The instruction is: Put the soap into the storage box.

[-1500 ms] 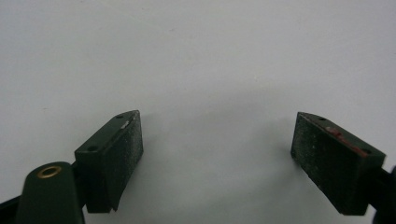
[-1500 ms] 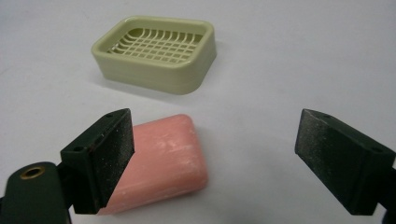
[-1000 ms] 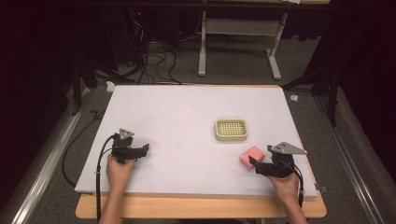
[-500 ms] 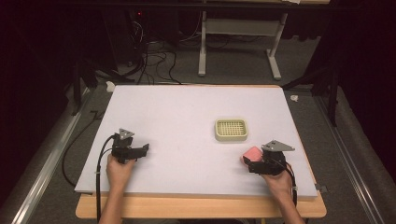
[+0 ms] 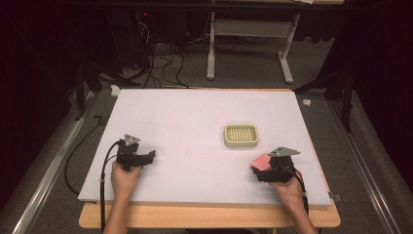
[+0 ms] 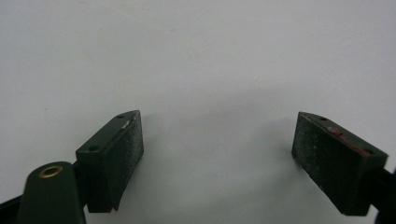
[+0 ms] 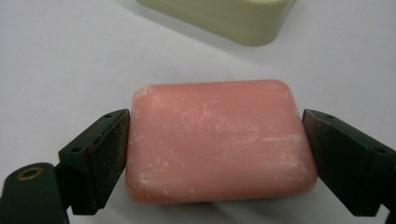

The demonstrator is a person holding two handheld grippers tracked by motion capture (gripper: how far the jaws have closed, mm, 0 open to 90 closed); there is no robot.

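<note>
Grasp of a pink rectangular bar of soap [image 7: 217, 142] lying flat on the pale grey surface [image 5: 185, 122], at its near right part, just short of a cream plastic soap dish with a gridded top [image 5: 241, 135]. The right gripper [image 7: 217, 154] brackets the bar across its longer span: in the right gripper view both jaws meet or all but meet its two short ends, so the grip reads as closing on the soap, though whether it is already firm cannot be told. In the high view the right gripper [image 5: 267, 170] sits at the bar's near side, with the bar not visibly lifted. The left gripper [image 5: 141, 158] rests well apart at the near left, its jaws spread wide over bare surface with nothing between them. To do this step well, the jaws should probably stay centred on the end faces and level with the surface, pressure rising evenly, since the rounded, powdery edges look likely to slip or twist under an off-centre pinch. A straight lift, then a short carry forward to the dish, seems the sensible continuation.
</note>
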